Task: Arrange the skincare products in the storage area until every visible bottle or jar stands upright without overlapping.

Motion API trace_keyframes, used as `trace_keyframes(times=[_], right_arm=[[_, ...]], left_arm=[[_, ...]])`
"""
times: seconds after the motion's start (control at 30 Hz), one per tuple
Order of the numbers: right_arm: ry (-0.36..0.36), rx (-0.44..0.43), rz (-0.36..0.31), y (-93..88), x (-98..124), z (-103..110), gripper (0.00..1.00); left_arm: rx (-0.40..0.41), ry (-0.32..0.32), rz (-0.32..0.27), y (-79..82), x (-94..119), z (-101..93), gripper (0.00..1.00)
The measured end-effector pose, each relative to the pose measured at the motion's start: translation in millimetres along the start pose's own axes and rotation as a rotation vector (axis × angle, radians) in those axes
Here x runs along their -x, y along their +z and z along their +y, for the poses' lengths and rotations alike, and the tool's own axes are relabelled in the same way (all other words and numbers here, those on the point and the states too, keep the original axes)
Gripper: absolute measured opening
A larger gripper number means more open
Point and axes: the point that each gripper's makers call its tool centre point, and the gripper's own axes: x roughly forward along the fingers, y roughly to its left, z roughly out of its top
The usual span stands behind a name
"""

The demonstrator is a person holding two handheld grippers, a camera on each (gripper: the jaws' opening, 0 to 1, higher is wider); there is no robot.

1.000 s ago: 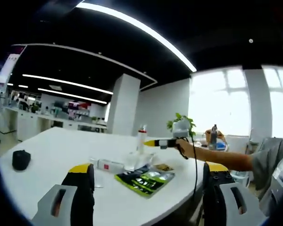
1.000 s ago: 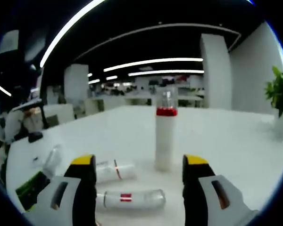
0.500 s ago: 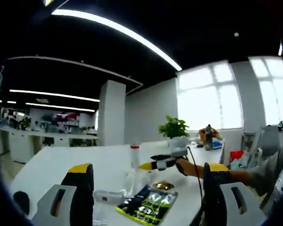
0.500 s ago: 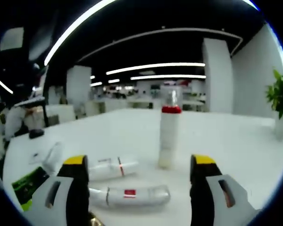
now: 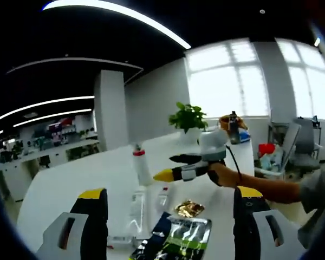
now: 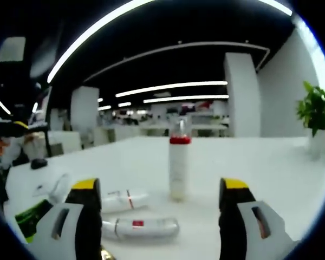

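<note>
A white bottle with a red band and clear cap (image 6: 179,168) stands upright on the white table (image 6: 271,179); it also shows in the left gripper view (image 5: 140,166). Two white tubes lie flat in front of it (image 6: 123,200) (image 6: 142,227), and a clear bottle (image 6: 59,187) lies to the left. My right gripper (image 6: 160,184) is open and empty, short of the lying tubes. My left gripper (image 5: 170,193) is open, held above the near table edge. The right gripper (image 5: 185,170), held by a hand, reaches toward the upright bottle. Lying bottles (image 5: 137,205) sit below it.
A black and green sachet pack (image 5: 176,238) lies at the near edge, also seen at the left (image 6: 30,219). A small gold wrapper (image 5: 188,208) rests beside it. A potted plant (image 5: 189,117) stands at the far end of the table. A black object (image 6: 39,161) lies far left.
The left gripper view has swung, so the plant and windows now fill its middle. The right gripper has drawn back slightly from the bottles. The bottles themselves have not moved.
</note>
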Motion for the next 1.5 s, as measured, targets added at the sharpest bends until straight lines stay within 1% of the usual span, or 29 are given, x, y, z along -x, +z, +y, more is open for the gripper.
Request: trace_keyframes(times=[0.03, 0.1, 0.17, 0.2, 0.23, 0.3, 0.37, 0.43, 0.47, 0.53, 0.6, 0.73, 0.83, 0.93, 0.97, 1.03, 1.13, 1.23, 1.43, 1.5], right_arm=[[-0.006, 0.004, -0.004, 0.7, 1, -1, 0.89], [-0.015, 0.013, -0.002, 0.5, 2, -2, 0.89], [-0.021, 0.02, 0.002, -0.2, 3, -3, 0.89], [-0.022, 0.018, 0.001, -0.3, 3, -4, 0.89], [-0.022, 0.014, 0.002, -0.9, 3, -4, 0.89], [-0.019, 0.007, 0.009, -2.7, 3, -4, 0.89], [-0.017, -0.003, 0.013, -4.8, 4, -4, 0.89], [-0.015, -0.011, 0.02, -7.4, 4, -5, 0.89], [-0.015, -0.017, 0.021, -8.3, 3, -6, 0.89], [-0.012, -0.035, 0.022, -8.7, 3, -7, 0.88], [-0.01, -0.052, 0.018, -8.0, 2, -9, 0.88], [-0.016, -0.064, 0.011, -7.0, 3, -10, 0.88], [-0.02, -0.063, 0.007, -5.9, 4, -12, 0.88], [-0.023, -0.065, 0.0, -4.5, 6, -12, 0.87], [-0.024, -0.064, -0.001, -4.2, 6, -12, 0.87], [-0.025, -0.065, -0.006, -3.2, 7, -13, 0.87], [-0.025, -0.071, -0.011, -2.7, 8, -14, 0.87], [-0.025, -0.077, -0.009, -3.5, 8, -15, 0.86], [-0.017, -0.093, -0.001, -6.1, 6, -16, 0.85], [-0.011, -0.097, 0.003, -6.9, 6, -16, 0.84]], left_arm=[[0.011, -0.002, 0.013, -1.3, -3, 1.7, 0.96], [0.071, -0.027, 0.068, -7.0, -13, 4.4, 0.9], [0.084, -0.022, 0.072, -6.6, -23, 11.1, 0.9], [0.086, -0.014, 0.077, -7.7, -29, 14.6, 0.91], [0.077, 0.004, 0.096, -10.8, -33, 20.7, 0.93], [0.065, 0.041, 0.152, -19.8, -42, 33.5, 0.93], [0.055, 0.048, 0.179, -24.9, -52, 41.2, 0.93], [0.041, 0.049, 0.227, -32.2, -60, 49.2, 0.92], [0.04, 0.063, 0.241, -34.1, -65, 55.3, 0.92], [0.044, 0.077, 0.252, -35.7, -73, 64.5, 0.92], [0.063, 0.082, 0.289, -41.1, -81, 70.6, 0.92], [0.068, 0.102, 0.313, -47.1, -97, 80.8, 0.92], [0.073, 0.107, 0.345, -54.4, -107, 84.2, 0.92], [0.06, 0.103, 0.35, -58.3, -118, 84.6, 0.91], [0.056, 0.111, 0.353, -62.2, -119, 81.2, 0.91], [0.042, 0.116, 0.362, -65.8, -127, 88.9, 0.91], [0.04, 0.138, 0.378, -72.1, -133, 94.0, 0.9], [0.071, 0.15, 0.377, -75.4, -139, 97.0, 0.88], [0.109, 0.146, 0.423, -89.7, -148, 96.6, 0.85], [0.127, 0.142, 0.424, -92.2, -149, 95.9, 0.84]])
